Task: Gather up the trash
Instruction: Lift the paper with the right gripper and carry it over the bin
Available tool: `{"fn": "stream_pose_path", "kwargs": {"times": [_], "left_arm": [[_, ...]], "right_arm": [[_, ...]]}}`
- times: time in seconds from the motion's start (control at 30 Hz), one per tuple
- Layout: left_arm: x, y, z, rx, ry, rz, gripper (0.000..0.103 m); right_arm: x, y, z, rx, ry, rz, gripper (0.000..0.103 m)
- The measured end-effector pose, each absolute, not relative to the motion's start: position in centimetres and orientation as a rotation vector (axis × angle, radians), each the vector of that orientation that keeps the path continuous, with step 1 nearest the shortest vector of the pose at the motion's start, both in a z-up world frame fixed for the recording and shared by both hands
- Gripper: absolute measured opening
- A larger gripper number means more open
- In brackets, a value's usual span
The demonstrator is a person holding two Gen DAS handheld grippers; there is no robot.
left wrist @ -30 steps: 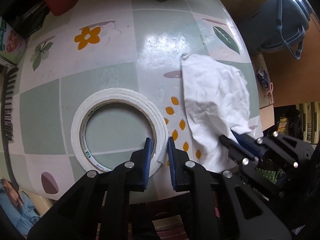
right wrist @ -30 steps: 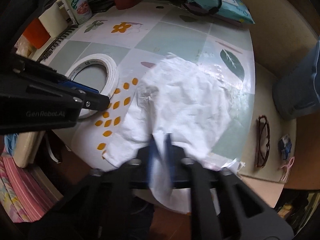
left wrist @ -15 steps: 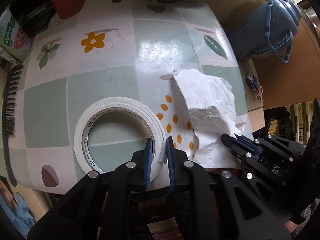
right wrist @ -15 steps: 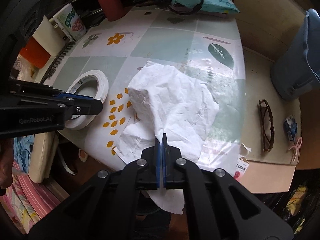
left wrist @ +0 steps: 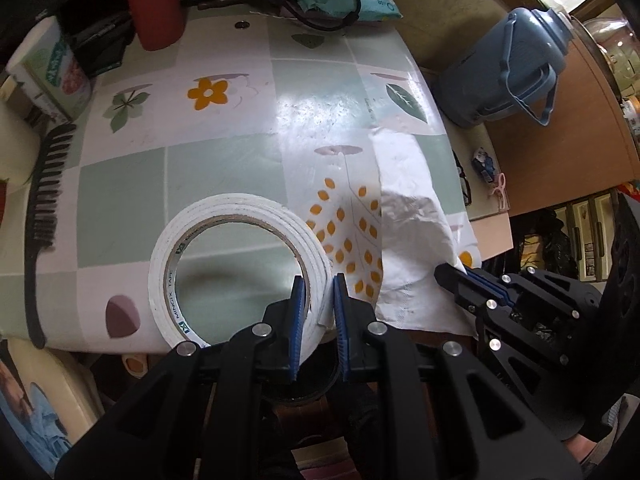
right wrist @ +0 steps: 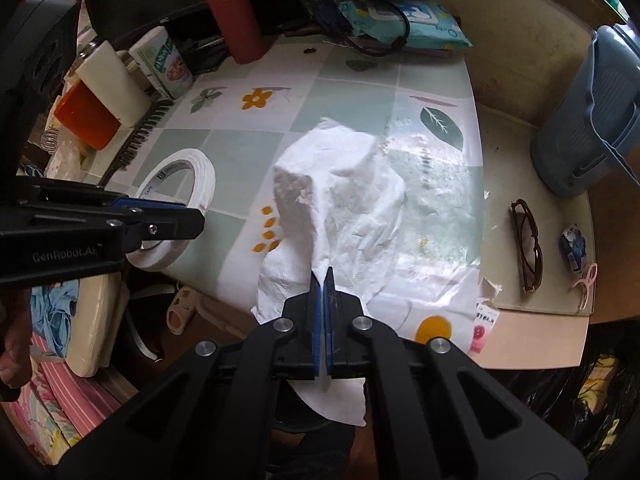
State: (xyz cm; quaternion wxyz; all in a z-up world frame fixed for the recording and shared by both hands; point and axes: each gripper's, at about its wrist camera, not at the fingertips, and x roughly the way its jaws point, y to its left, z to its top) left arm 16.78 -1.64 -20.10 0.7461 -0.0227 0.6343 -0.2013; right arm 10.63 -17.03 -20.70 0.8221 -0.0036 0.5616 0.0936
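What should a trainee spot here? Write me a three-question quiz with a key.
1. True or false: the right claw is shut on the white tissue.
2. The left claw pinches the wall of which item? A) tape roll B) red bottle C) black comb
3. Name the item lying on the beige mat just in front of the blue jug.

Key: 1 true; 2 A; 3 glasses.
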Motion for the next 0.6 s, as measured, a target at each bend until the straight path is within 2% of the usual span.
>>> {"fn": "stream_pose_path", "kwargs": {"times": [0.6], "left_arm": [[7.2,1.2,-18.8,0.057,1.355,-0.613,0.014]], "right_arm": [[-0.3,-11.9,-18.6,0.058,1.148,0.04,0.002]]}}
